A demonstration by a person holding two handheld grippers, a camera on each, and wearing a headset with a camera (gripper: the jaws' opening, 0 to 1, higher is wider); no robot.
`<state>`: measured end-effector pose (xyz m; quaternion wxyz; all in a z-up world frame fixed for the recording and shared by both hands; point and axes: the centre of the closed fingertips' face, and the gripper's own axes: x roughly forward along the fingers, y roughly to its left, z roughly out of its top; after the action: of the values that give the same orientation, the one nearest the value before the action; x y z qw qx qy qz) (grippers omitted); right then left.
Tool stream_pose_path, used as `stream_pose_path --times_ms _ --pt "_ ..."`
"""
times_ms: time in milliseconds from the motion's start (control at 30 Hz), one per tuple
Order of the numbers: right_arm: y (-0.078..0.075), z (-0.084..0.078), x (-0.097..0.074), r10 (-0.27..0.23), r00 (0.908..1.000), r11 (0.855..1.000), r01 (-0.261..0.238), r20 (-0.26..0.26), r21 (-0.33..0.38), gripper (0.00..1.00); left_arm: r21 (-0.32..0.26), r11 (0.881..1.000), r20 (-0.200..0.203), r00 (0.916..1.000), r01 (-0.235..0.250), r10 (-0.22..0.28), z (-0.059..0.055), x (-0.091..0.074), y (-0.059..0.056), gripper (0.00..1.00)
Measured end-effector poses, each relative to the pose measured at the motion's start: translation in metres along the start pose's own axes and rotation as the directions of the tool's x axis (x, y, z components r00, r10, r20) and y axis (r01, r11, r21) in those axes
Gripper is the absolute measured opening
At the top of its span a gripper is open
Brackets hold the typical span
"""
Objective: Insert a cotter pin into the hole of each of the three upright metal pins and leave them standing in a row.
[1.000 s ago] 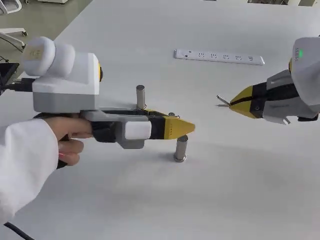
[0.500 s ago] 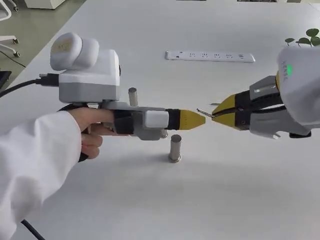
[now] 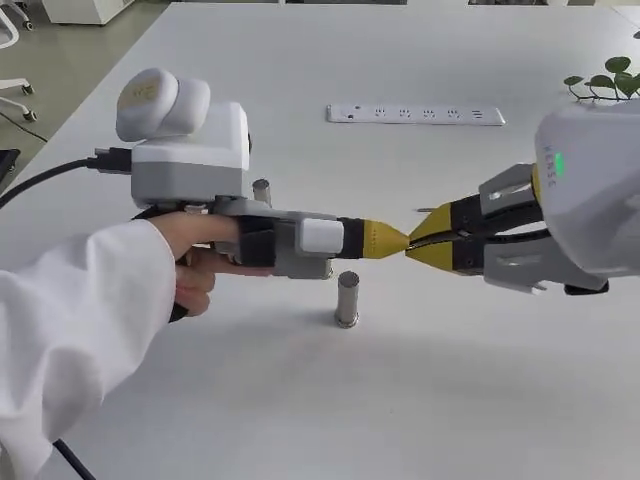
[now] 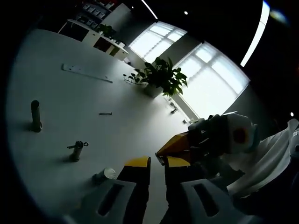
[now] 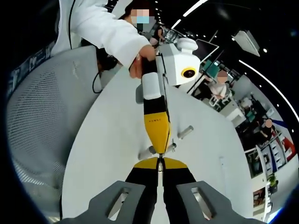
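Pose. A white sleeve (image 3: 70, 330) enters at the lower left of the head view. The hand (image 3: 195, 265) holds the left gripper (image 3: 400, 241) level above the desk (image 3: 300, 410), pointing right. In its own view its jaws stand released, with a narrow dark gap between the yellow tips and nothing seen in it. The right gripper (image 3: 411, 245) comes in from the right edge, level and pointing left, tip to tip with the left one at frame centre. Its jaws are clenched on a cotter pin (image 5: 160, 165), a thin sliver at the tips in the right gripper view.

Surroundings. A cable (image 3: 40, 180) runs off the left edge. The rear metal pin (image 3: 262, 189) stands upright behind the left gripper, which partly screens it. The front metal pin (image 3: 346, 298) stands upright below the two tips, apart from both. In the left gripper view a middle metal pin (image 4: 76, 150) stands between these two and carries a fitted cotter pin (image 4: 83, 144). A loose cotter pin (image 4: 105, 113) lies flat further out. A power strip (image 3: 415, 115) lies at upper centre and a plant (image 3: 603, 80) shows at the upper right.

Change. One second ago the grippers were well apart. Half a second ago a short bare length of the cotter pin showed between the tips. That gap is now closed.
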<state>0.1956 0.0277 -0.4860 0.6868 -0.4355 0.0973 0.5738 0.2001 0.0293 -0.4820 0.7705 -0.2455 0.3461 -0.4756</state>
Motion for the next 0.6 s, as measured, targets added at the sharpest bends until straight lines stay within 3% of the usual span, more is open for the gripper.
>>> stream_pose_path --times_ms 333,600 --pt "0.005 0.001 0.003 0.008 0.9999 1.000 -0.008 -0.011 -0.015 0.00 -0.014 1.000 -0.008 0.9999 -0.010 0.010 -0.004 0.000 0.000 0.01" --pt "0.011 0.000 0.005 0.029 0.9995 0.999 -0.029 -0.016 -0.019 0.00 -0.035 0.999 -0.057 0.9979 -0.032 0.030 -0.012 0.000 0.000 0.00"
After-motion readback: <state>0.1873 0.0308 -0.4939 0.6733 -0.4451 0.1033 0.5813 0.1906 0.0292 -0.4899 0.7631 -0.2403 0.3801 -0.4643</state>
